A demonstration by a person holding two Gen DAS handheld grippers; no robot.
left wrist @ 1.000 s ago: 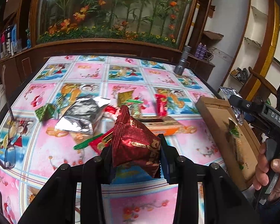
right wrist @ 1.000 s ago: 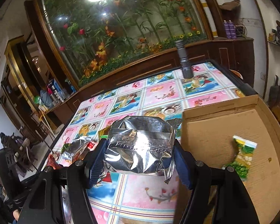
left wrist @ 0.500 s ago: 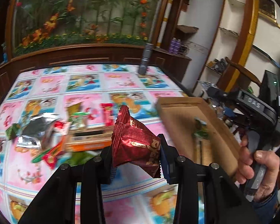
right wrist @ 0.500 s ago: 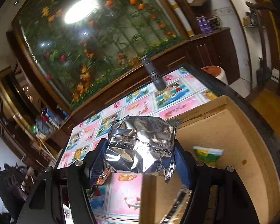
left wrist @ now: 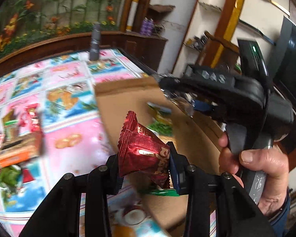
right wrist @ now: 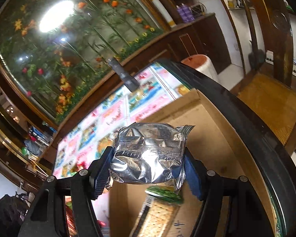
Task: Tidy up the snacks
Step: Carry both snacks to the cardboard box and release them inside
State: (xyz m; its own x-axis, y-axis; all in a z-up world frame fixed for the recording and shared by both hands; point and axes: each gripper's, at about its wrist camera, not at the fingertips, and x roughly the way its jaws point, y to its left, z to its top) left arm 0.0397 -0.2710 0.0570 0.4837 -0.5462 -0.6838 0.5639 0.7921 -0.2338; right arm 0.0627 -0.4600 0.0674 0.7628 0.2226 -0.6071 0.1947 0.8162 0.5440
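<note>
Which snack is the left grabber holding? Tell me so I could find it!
Find the colourful picture tablecloth with the brown cardboard box on it. In front of the box's edge, the left gripper pinches a dark red shiny packet with a crimped, zigzag top. The other held snack, in the right gripper, is a plain silver packet.

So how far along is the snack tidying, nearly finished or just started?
Early, I'd say. One green-printed snack packet already lies in the shallow cardboard box. In hand: the left gripper holds a dark red foil packet, the right gripper a silver foil packet, both near or over the box. Left: a blurred pile of wrappers on the colourful tablecloth.
</note>
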